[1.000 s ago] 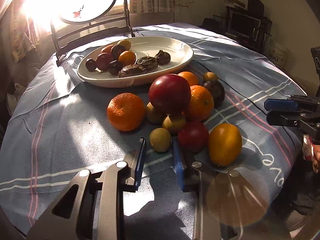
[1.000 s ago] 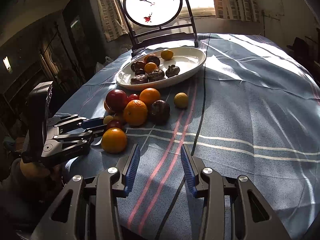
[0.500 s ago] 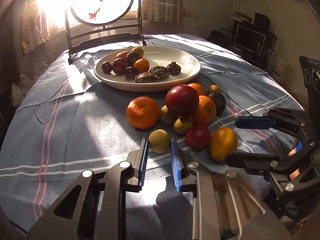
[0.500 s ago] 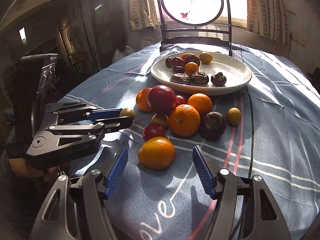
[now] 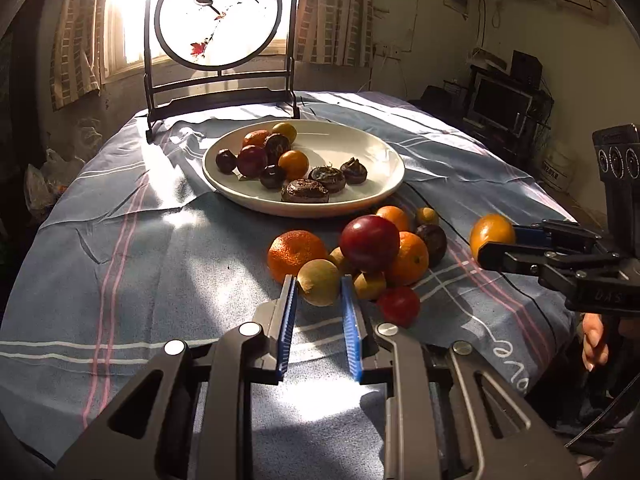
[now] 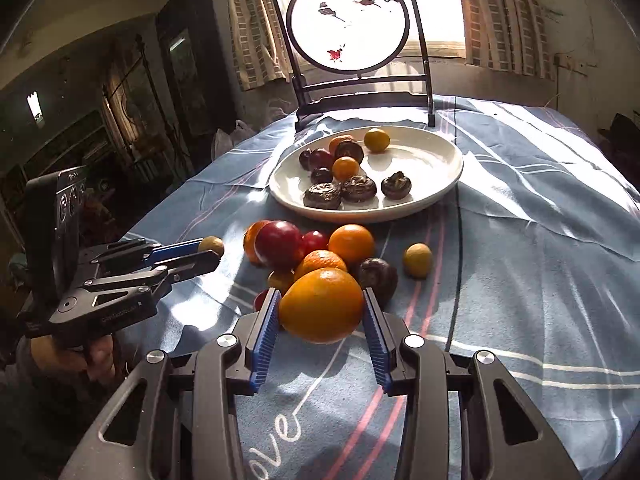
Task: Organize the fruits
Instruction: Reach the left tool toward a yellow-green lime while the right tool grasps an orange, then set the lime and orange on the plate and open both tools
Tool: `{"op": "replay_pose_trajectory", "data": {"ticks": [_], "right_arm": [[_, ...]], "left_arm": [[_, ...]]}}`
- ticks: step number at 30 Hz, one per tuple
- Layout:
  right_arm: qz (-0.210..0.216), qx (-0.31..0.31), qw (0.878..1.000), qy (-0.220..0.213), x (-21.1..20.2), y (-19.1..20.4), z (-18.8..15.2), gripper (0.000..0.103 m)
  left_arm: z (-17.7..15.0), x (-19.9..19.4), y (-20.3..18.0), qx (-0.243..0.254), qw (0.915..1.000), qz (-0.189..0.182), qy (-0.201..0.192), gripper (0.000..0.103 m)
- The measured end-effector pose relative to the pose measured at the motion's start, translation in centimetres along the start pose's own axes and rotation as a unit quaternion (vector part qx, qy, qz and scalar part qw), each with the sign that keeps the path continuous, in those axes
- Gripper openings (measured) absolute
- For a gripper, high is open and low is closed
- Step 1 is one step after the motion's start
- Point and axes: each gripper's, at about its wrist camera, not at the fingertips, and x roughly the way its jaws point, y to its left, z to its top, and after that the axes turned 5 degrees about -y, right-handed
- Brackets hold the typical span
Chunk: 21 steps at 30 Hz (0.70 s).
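Note:
My left gripper [image 5: 318, 292] is shut on a small tan-yellow round fruit [image 5: 319, 282], held just above the cloth beside the pile; it also shows in the right wrist view [image 6: 211, 245]. My right gripper [image 6: 320, 310] is shut on a large orange-yellow fruit [image 6: 322, 305], lifted off the cloth; it also shows in the left wrist view [image 5: 492, 234]. A pile of loose fruit lies on the cloth: a big red apple [image 5: 370, 243], oranges [image 5: 296, 254], a dark fruit [image 5: 433, 242], a small red fruit [image 5: 399, 306]. A white oval plate [image 5: 380, 152] behind holds several fruits.
A round painted screen on a black stand [image 5: 218, 20] stands behind the plate at the table's far edge. A lone small yellow fruit [image 6: 417, 260] lies right of the pile. The striped blue cloth [image 5: 120, 260] covers the table. Furniture lines the walls.
Both grippers moved forward and closed. The left took the small tan fruit and the right took the large orange-yellow fruit, and both fruits are raised off the cloth.

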Motion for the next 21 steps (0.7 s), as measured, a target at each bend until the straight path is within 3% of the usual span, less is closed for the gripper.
{"op": "replay_pose_trajectory", "data": {"ticks": [8,16,19,21], "right_arm": [[-0.004,0.018,1.000,-0.019,2.4,-3.5,6.0,0.041],[-0.027,0.027,0.999,0.013,9.4,-5.6,8.8,0.042],[-0.028,0.033,0.999,0.002,9.0,-5.7,8.5,0.047],[-0.029,0.027,0.999,-0.004,8.0,-5.5,7.8,0.047]], "left_arm": [[5.3,3.0,1.8,-0.001,0.9998,0.012,-0.018,0.021],[8.0,9.7,3.2,-0.003,0.9987,0.045,0.024,0.022],[7.7,9.3,3.9,-0.020,0.9985,0.047,0.018,0.037],[7.0,8.3,3.8,-0.016,0.9987,0.047,0.015,0.040]]}}
